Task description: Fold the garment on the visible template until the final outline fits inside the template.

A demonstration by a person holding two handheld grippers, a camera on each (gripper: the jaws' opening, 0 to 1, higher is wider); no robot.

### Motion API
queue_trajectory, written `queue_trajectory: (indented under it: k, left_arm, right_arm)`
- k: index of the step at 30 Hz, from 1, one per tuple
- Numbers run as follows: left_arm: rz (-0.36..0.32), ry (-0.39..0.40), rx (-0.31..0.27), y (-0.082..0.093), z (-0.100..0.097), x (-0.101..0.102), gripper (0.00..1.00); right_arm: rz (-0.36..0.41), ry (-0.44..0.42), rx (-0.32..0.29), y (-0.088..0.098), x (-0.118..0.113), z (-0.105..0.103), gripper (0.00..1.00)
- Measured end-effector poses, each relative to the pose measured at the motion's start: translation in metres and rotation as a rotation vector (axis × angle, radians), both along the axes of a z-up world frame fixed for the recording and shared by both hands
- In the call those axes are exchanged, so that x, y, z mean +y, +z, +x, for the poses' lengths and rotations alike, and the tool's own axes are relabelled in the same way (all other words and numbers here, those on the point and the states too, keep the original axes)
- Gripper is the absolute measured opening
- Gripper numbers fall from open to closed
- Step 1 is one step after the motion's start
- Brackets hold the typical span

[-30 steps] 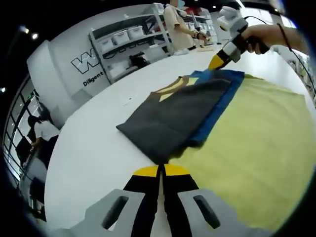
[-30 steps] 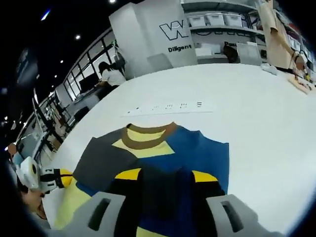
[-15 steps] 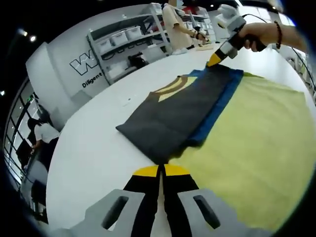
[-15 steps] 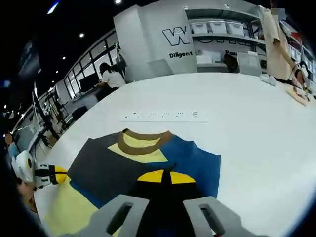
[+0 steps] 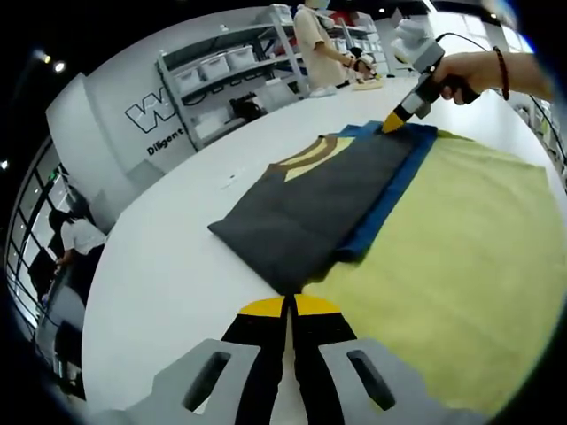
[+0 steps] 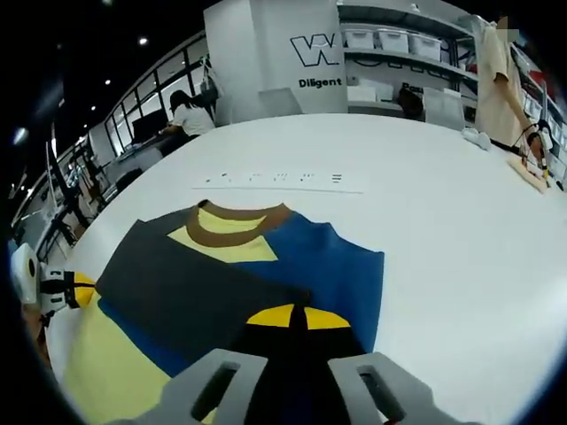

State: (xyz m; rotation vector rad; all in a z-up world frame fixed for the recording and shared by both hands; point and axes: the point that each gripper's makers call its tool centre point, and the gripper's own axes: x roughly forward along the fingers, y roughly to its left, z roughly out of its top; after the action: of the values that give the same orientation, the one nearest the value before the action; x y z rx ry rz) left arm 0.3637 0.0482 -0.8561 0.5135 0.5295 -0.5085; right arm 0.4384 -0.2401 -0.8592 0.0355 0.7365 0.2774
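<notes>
Left gripper view, nearest first: the left hand-held gripper (image 5: pixel 289 312) has its jaws pressed together with nothing between them, its yellow-tipped ends resting just short of the near corner of the garment (image 5: pixel 323 208) on the white counter (image 5: pixel 168 266). The garment lies partly folded: a dark grey panel is laid over a blue layer, whose edge peeks out along one side, and both sit on a broad yellow-green sheet (image 5: pixel 461 266), which I take to be the template. Further off, a brown collar (image 5: pixel 310 155) shows at the far end of the fold. Beyond that, the right hand-held gripper (image 5: pixel 394 122), held in a person's hand (image 5: pixel 461 78), touches the garment's far corner. Shelving with bins and a standing person are at the back.

Right gripper view: the right hand-held gripper's (image 6: pixel 297 317) jaws are likewise drawn together, tips on the fabric where grey meets blue; whether they pinch a layer of cloth I cannot tell. The collar lies ahead, then bare counter and a thin strip with small marks (image 6: pixel 279 180). The left hand-held gripper sits at the far left edge.

My judgement: one lengthwise fold looks laid, and both tools are placed at opposite ends of it. The next move likely calls for smoothing or checking the edges against the template, then taking hold of an end for a further fold.
</notes>
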Motion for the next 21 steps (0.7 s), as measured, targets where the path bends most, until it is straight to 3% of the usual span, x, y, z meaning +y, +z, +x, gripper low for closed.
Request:
queue_trajectory:
  k: [7, 11, 21]
  left_arm:
    - [-0.001, 0.038, 0.020, -0.002, 0.000, 0.005, 0.00]
    - [0.001, 0.046, 0.020, -0.002, 0.002, 0.008, 0.00]
    - [-0.002, 0.064, 0.031, -0.002, 0.009, 0.024, 0.00]
  right_arm:
    - [0.001, -0.021, -0.018, 0.005, -0.004, 0.000, 0.01]
    - [0.039, -0.044, -0.042, 0.015, -0.006, -0.001, 0.20]
    - [0.068, -0.024, -0.077, 0.030, -0.003, -0.020, 0.38]
